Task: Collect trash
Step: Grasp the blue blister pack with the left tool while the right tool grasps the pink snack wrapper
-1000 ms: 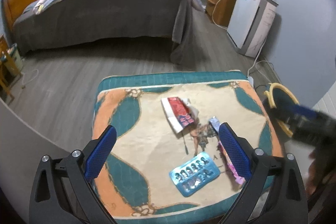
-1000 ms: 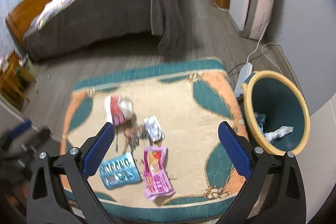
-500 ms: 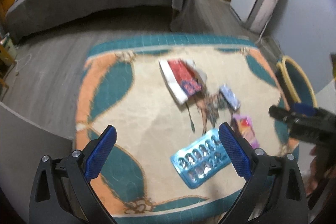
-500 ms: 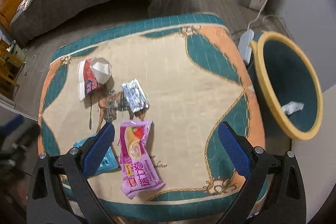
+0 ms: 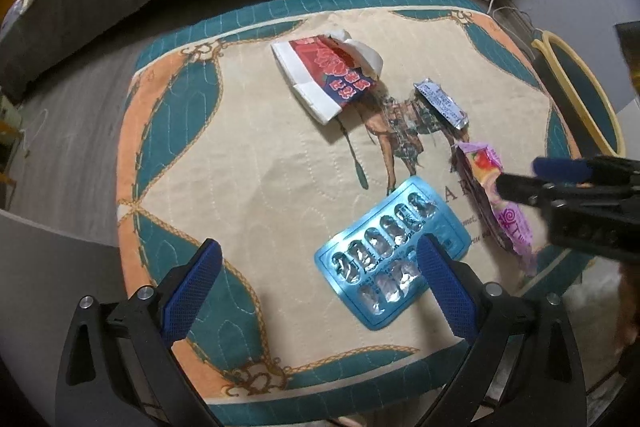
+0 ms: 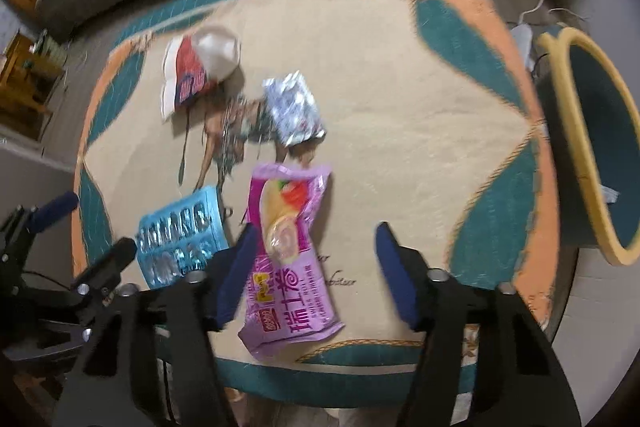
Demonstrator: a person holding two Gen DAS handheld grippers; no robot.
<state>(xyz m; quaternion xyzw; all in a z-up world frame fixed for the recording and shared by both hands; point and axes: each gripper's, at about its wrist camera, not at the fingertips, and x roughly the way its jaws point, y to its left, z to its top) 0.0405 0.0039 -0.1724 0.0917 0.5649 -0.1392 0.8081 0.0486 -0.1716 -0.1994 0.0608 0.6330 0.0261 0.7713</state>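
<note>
Both grippers hang over a low table covered by a quilted cream, teal and orange cloth [image 5: 240, 163], and both stand wide apart with nothing between their blue-padded fingers.

The left gripper [image 5: 316, 279] hovers at the near edge of the cloth. A light blue foil blister pack [image 5: 390, 253] with its pockets pressed flat lies just ahead of it, and the gripper's right finger overlaps the pack's near corner in the view; I cannot tell if they touch. Farther ahead lies a torn red and white paper wrapper [image 5: 326, 75], and ahead to the right a small silver foil sachet [image 5: 442, 103].

The right gripper [image 6: 312, 257] is over a pink plastic snack wrapper [image 6: 286, 251] that lies lengthwise on the cloth. Its left finger sits at the wrapper's left edge; its right finger stands clear on the bare cloth. Whether the fingers reach the cloth I cannot tell. The silver sachet [image 6: 294, 113] sits just ahead, the red and white wrapper [image 6: 198, 71] ahead to the left, the blister pack [image 6: 180, 241] just to the left.

Off the table's right side, well apart from the right gripper, stands a teal bin with a yellow rim [image 6: 576, 131].
</note>
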